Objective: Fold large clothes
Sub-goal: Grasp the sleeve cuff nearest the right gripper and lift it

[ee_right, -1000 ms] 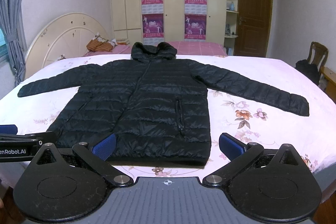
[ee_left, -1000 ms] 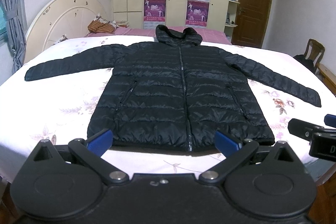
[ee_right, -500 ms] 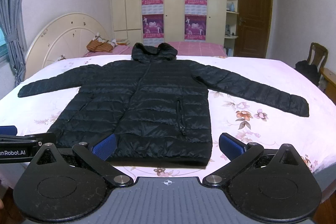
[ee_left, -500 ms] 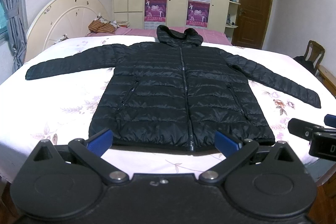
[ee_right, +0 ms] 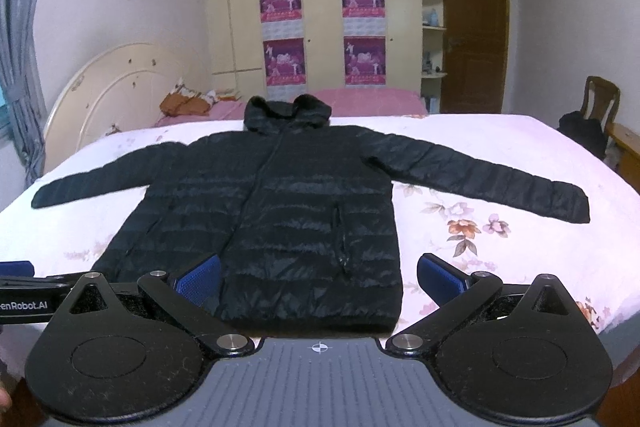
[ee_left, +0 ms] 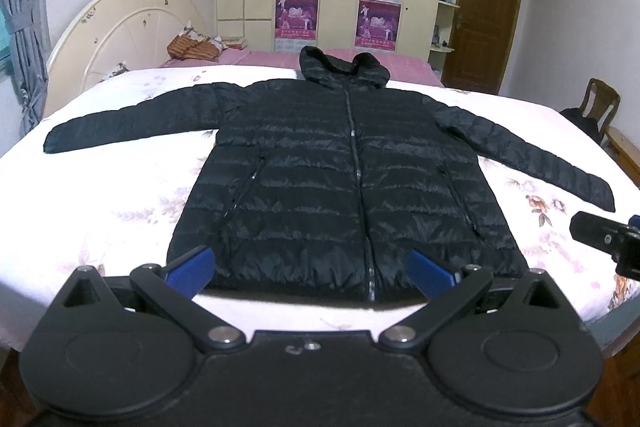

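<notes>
None of the folding shows as done: the black hooded jacket [ee_left: 344, 179] lies flat and zipped on the floral bed [ee_left: 100, 195], hem toward the cameras. Its left sleeve [ee_left: 128, 123] stretches toward the headboard [ee_left: 120, 31]; its right sleeve [ee_right: 492, 183] reaches toward the chair [ee_right: 600, 103]. The left gripper [ee_left: 310, 269] and right gripper [ee_right: 318, 277] hang near the hem, both spread wide and holding nothing. By this reading, every fold remains: sleeves, then body.

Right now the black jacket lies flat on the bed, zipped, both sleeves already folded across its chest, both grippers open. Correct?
Not quite. The jacket lies flat and zipped on the bed, but both sleeves are spread out to the sides, as the left wrist view shows. The left gripper and right gripper are open.
</notes>
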A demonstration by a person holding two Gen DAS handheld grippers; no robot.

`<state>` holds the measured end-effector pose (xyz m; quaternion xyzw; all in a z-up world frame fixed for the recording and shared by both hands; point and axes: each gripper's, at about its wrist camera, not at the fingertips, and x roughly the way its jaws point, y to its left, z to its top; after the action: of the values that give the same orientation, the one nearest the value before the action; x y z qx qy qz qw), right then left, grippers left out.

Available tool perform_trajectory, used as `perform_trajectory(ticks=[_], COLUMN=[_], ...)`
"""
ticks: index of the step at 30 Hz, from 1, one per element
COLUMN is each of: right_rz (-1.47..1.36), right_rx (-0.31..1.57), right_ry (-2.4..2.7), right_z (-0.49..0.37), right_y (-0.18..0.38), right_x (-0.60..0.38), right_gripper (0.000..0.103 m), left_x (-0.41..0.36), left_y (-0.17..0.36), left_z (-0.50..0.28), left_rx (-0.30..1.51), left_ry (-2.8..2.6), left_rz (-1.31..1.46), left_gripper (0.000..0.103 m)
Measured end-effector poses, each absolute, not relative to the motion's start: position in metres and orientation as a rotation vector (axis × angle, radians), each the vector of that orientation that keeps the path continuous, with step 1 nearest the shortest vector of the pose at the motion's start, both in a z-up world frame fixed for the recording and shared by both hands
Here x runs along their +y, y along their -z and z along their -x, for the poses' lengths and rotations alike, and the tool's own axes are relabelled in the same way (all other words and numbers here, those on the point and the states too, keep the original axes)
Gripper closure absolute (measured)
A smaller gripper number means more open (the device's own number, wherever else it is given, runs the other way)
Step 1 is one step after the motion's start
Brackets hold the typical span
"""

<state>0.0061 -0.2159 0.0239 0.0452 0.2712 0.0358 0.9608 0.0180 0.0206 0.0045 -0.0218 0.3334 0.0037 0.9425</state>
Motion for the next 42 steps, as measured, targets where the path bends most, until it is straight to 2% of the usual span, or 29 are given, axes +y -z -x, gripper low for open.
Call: perform_trajectory(ticks=[11,19,24,29,38,42], right_rz=[-0.126,-0.167,-0.242,-0.270,-0.364,-0.440], right_rx=[0.482,0.458,0.397,0.426,0.430,0.431], right_ry=[0.021,0.143,0.236,0.264,0.437,0.539], right_z=[-0.056,-0.113,-0.141,-0.172,-0.179,-0.185], right_y=[-0.027,-0.026,-0.030,-0.029,-0.008,0.011], right_x=[-0.233,-0.251,-0.266,-0.284,-0.373,-0.434], right_gripper=[0.000,0.000,0.000,0.000,0.000,0.001], left_x=[0.028,0.029,0.023,0.019,-0.001,-0.013], left_y=[-0.001,0.004,0.009,0.008,0.033,0.045], left_z=[-0.076,-0.129,-0.172,-0.202,-0.264,-0.283], left_rx=[0.676,0.600,0.627,0.601,0.718,0.724], left_ry=[-0.038,-0.023,0.071,0.169,0.198,0.181], left_rz=[0.034,-0.013,-0.052,-0.036,0.058,0.067], left_gripper=[0.000,0.000,0.001,0.001,0.000,0.005])
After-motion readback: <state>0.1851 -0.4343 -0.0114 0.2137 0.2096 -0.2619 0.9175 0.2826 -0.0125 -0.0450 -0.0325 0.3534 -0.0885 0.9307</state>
